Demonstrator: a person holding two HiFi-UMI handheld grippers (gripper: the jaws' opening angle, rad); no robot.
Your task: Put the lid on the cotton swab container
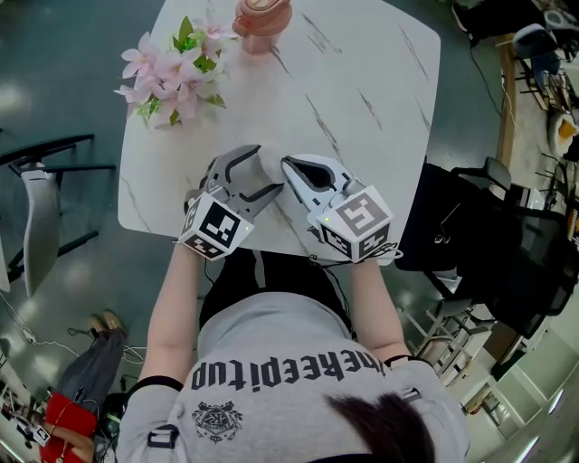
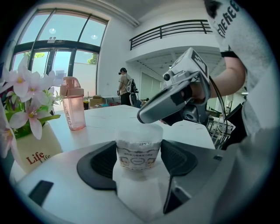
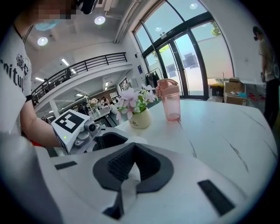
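Container point(image 2: 139, 151) first: it stands upright low in the centre of the left gripper view, label facing you, and your left gripper point(image 2: 139, 158) has a dark pad against each side of it, so that one is clamped on. In the head view the same cotton swab container point(image 1: 270, 160) is the small white thing at the near edge of the table point(image 1: 362, 90), right where the two grippers meet. Your right gripper point(image 2: 148, 117) hangs with its tip just over the container's top, and in its own view the right gripper point(image 3: 130, 164) has its jaws drawn together at the tips, with only a pale sliver in the wedge behind them. I can't name that sliver as a lid. A clear band shows above the label, and I can't tell whether that is the lid already seated or the open rim. So my read is that you're at the closing step: container secured, right gripper in place over it, and the seating of the lid left to confirm or finish. Around you, the flower pot point(image 1: 172, 72) sits at the upper left of the table and the pink bottle point(image 1: 262, 18) at the top edge, both well apart from the work. A person point(image 2: 124, 85) stands far off in the background. Nothing on the table blocks you; the only crowding is your own two grippers, nose to nose over the container.
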